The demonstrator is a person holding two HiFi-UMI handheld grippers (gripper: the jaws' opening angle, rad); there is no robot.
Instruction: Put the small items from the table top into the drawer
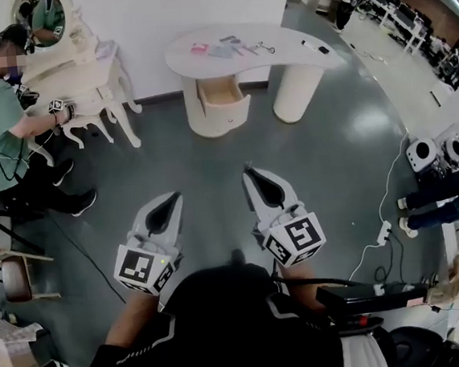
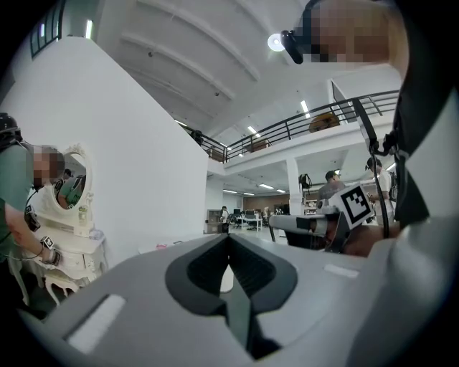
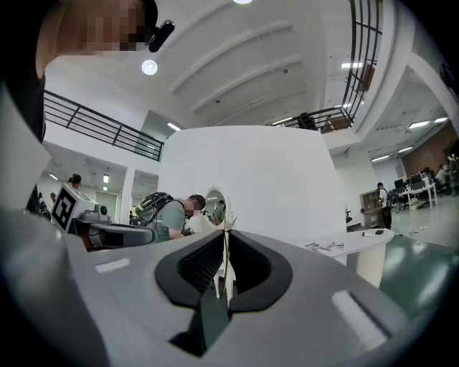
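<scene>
A white curved table (image 1: 286, 59) stands across the grey floor, far ahead of me. Small items lie on its top: a pink one (image 1: 200, 49), grey ones (image 1: 225, 50), a thin metal one (image 1: 263, 49) and a black one (image 1: 323, 49). Under its left end a drawer (image 1: 223, 100) is pulled open. My left gripper (image 1: 173, 197) and right gripper (image 1: 248, 171) are held low near my body, both shut with nothing between the jaws. The right gripper view shows the table (image 3: 358, 239) with items (image 3: 326, 246) at the right. In the left gripper view the jaws (image 2: 229, 237) meet at the tips.
A person (image 1: 1, 120) works at a cream vanity table (image 1: 82, 80) at the far left. A brown stool (image 1: 16, 276) stands at the left. A power strip (image 1: 384, 232) and cables lie on the floor at the right, near someone's legs (image 1: 437, 199).
</scene>
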